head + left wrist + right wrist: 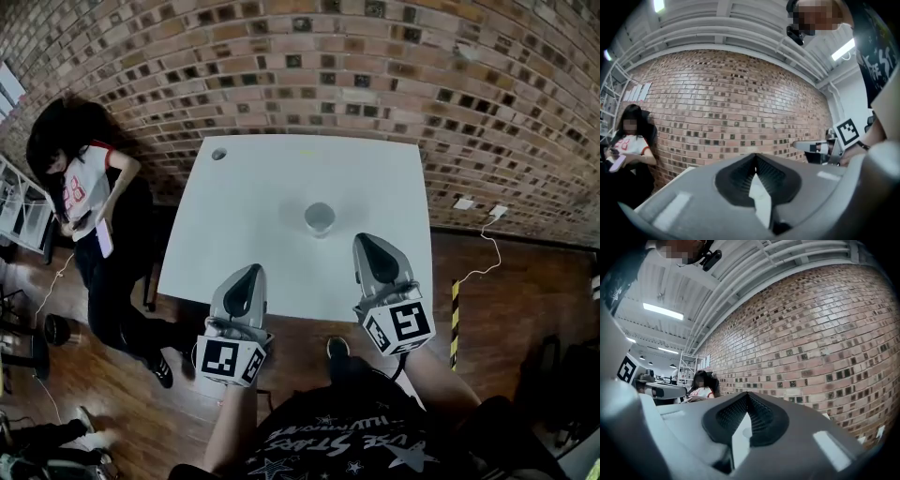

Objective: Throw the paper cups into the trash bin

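Note:
One white paper cup [319, 218] stands upright near the middle of the white table [244, 197]. My left gripper [250, 273] hovers over the table's front edge, left of and nearer to me than the cup; its jaws are shut with nothing in them. My right gripper [367, 243] is also shut and empty, just right of the cup and a little nearer. In the left gripper view the closed jaws [755, 156] point at the brick wall, with the right gripper [812, 146] to the side. The right gripper view shows its own tip [747, 394] closed. No trash bin shows in any view.
A person [84, 187] sits on a chair against the brick wall [375, 66], left of the table. The table has a round hole [218, 154] at its far left corner. A cable [483, 253] and a striped marker [456, 319] lie on the wooden floor at right.

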`<state>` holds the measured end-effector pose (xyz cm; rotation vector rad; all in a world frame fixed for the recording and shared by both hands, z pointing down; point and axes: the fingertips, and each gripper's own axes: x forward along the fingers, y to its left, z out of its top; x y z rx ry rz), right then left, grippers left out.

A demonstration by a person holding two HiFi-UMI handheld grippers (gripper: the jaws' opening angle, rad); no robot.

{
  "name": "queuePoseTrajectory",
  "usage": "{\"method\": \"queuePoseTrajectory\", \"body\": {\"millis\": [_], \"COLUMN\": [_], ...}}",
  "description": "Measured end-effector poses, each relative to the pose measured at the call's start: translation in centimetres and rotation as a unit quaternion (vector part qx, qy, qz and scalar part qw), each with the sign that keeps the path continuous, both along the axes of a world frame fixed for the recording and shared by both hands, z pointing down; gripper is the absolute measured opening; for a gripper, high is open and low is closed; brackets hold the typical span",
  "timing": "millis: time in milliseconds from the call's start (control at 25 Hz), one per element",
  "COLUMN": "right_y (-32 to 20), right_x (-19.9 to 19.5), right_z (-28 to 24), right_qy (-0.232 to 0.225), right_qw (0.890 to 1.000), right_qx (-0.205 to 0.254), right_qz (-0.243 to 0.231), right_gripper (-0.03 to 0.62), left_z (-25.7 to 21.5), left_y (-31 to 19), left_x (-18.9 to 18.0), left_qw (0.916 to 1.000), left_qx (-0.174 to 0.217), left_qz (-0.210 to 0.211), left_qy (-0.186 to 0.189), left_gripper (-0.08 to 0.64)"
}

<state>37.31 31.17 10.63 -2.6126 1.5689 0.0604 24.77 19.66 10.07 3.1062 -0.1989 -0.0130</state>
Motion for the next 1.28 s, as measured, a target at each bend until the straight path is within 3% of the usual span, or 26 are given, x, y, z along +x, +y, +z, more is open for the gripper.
{"method": "queuePoseTrajectory", "body": {"millis": [320,720,880,1280], "right_y": [-2.4,-4.1,-4.5,-6.6], "right_x": [3.5,2.7,2.6,2.2], "right_z": [2.2,8.1,10.6,15.7], "right_qy": [-0.015,-0.044,-0.068,-0.103], "right_qw": [1.000,0.996,0.993,0.985], "right_qx": [-0.011,-0.073,-0.091,-0.135], "right_qz": [-0.025,-0.027,-0.012,-0.026], "right_gripper": [0.006,0.008,0.015,0.220], "left_z": [0.8,5.4,7.5,9.6], "left_y": [-1.3,-3.2,-3.7,-5.2], "left_x": [4.2,5.2,5.4,6.0], "left_qw": [0.9998,0.9984,0.9981,0.9964], "left_qx": [0.002,-0.035,-0.043,-0.060], "left_qz": [-0.016,-0.018,0.003,0.012], "left_qy": [-0.012,-0.042,-0.043,-0.059], "left_gripper": [-0.003,-0.003,-0.003,-0.003]}}
